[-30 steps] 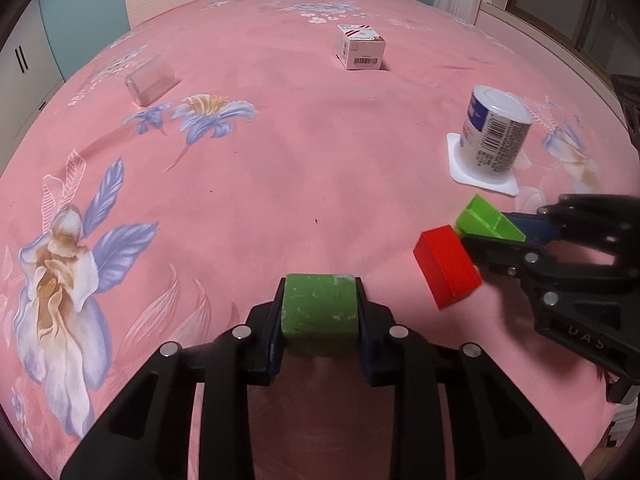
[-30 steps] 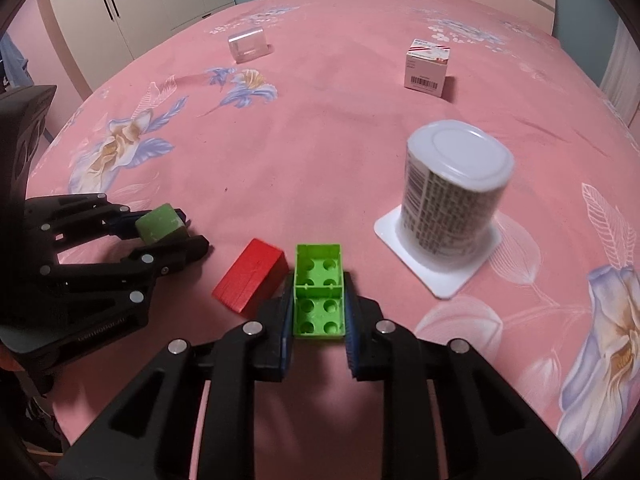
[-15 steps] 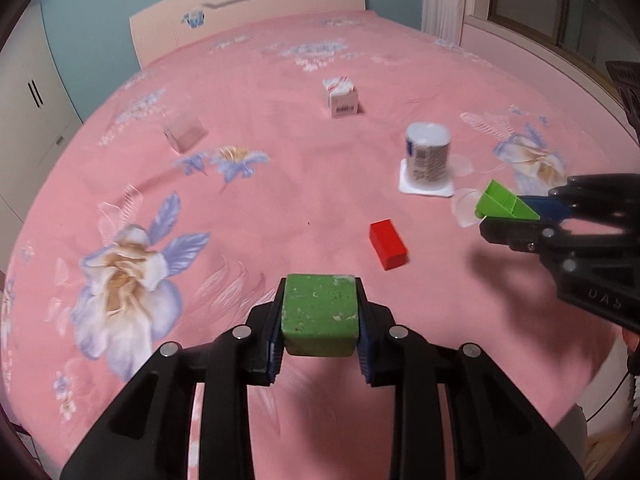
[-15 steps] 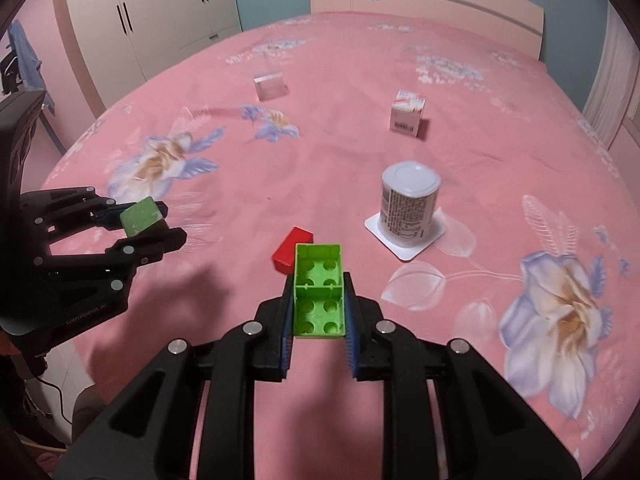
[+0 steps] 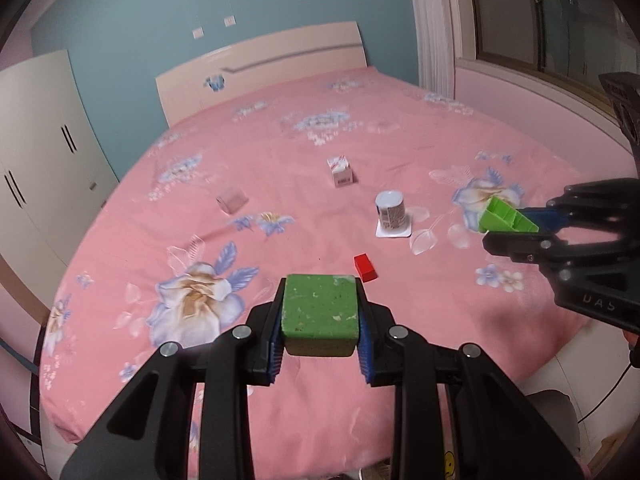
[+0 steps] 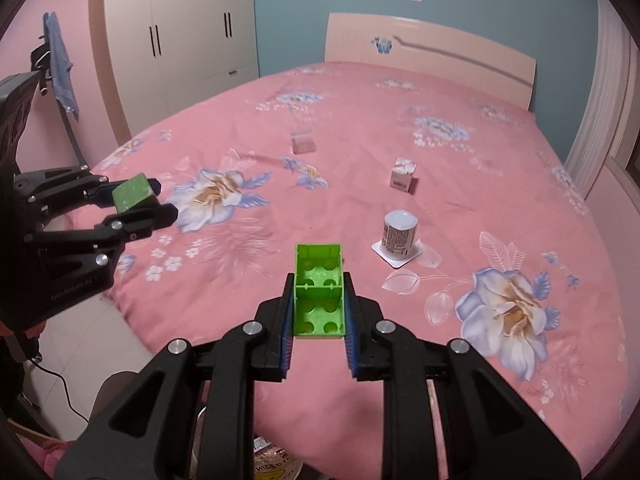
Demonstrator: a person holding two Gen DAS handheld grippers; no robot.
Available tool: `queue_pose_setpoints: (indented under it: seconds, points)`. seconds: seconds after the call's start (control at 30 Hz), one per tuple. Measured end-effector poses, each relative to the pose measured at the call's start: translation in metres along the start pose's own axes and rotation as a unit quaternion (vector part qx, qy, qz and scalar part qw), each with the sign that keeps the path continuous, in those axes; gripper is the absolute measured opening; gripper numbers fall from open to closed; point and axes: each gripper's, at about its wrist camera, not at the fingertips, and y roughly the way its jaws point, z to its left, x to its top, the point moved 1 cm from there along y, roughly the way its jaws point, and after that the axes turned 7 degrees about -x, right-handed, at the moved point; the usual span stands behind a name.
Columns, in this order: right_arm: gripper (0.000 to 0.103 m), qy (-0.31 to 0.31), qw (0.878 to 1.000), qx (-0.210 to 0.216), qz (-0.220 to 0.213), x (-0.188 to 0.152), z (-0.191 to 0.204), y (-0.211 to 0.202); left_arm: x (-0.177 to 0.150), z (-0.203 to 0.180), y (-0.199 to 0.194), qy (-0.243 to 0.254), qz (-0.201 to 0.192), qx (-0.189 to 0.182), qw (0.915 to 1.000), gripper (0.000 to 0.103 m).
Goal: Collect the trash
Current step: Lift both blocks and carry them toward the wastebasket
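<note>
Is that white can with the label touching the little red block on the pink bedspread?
Apart. The left wrist view shows bare pink bedspread between the white can and the red block.

A: Left gripper (image 5: 320,316) — black w/ blue pads, dull green block (image 5: 319,309) flecked pale betw. them. Right gripper (image 6: 318,312)?

B: Same black/blue; bright lime studded brick (image 6: 319,294) in it.

A: Beyond left claw: small red block (image 5: 365,267) just ahead, white can (image 5: 391,210) w/ dark print further on.

B: Bedspread (image 6: 460,184) pink, blue-white flowers. Far past right claw: white-red carton (image 6: 403,173), cream headboard (image 6: 428,54), teal wall (image 6: 292,12).
</note>
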Motion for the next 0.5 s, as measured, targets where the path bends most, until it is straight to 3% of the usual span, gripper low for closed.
queue_pose_setpoints:
  seconds: [0.27,0.5]
  points:
    - [0.022,-0.006,0.999,-0.008,-0.037,-0.016,0.013,-0.071,-0.013,-0.019,-0.062,0.012,-0.031,0.014,0.9993,0.032]
    - [0.022,-0.007,0.999,-0.012,-0.052,-0.034,0.019,-0.108,-0.028,-0.034,-0.099,0.027,-0.045,0.026,0.9983,0.032]
